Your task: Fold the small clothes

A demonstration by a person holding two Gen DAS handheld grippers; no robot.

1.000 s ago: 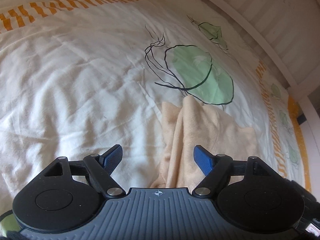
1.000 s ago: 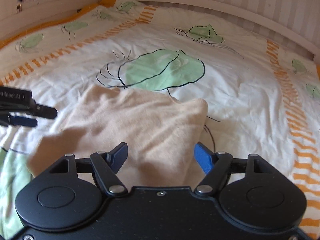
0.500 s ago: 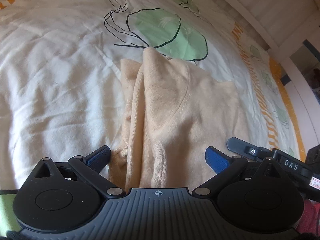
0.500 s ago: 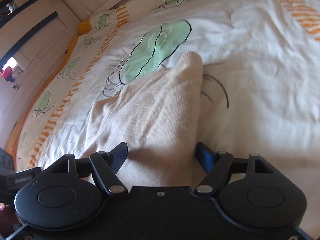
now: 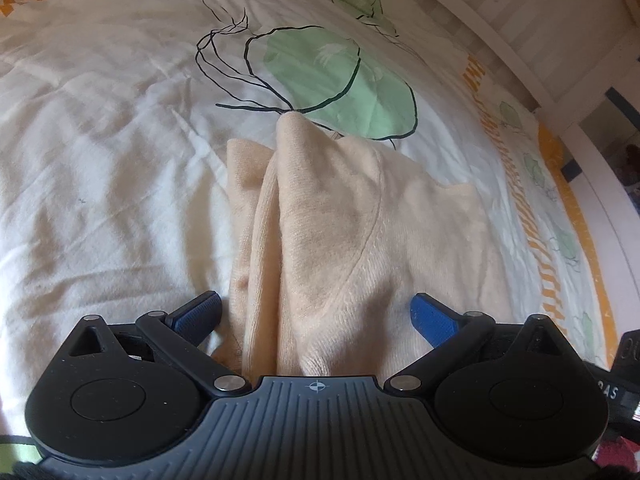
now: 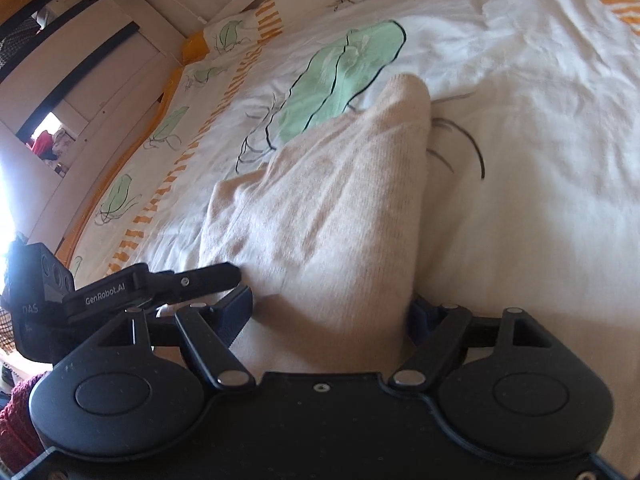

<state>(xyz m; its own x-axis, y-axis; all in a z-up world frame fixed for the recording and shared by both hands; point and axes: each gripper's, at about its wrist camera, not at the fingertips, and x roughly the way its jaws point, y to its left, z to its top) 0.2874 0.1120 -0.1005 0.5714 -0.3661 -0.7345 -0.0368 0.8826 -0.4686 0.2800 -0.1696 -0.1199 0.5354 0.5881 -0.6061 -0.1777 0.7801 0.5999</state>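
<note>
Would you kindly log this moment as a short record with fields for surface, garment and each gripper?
surface: white bedsheet printed with green leaves and orange stripes
garment: peach knitted small garment, bunched in folds on the sheet
left gripper: open, fingers either side of the garment's near edge
right gripper: open, garment between its fingers
garment gripped: not yet, by either
</note>
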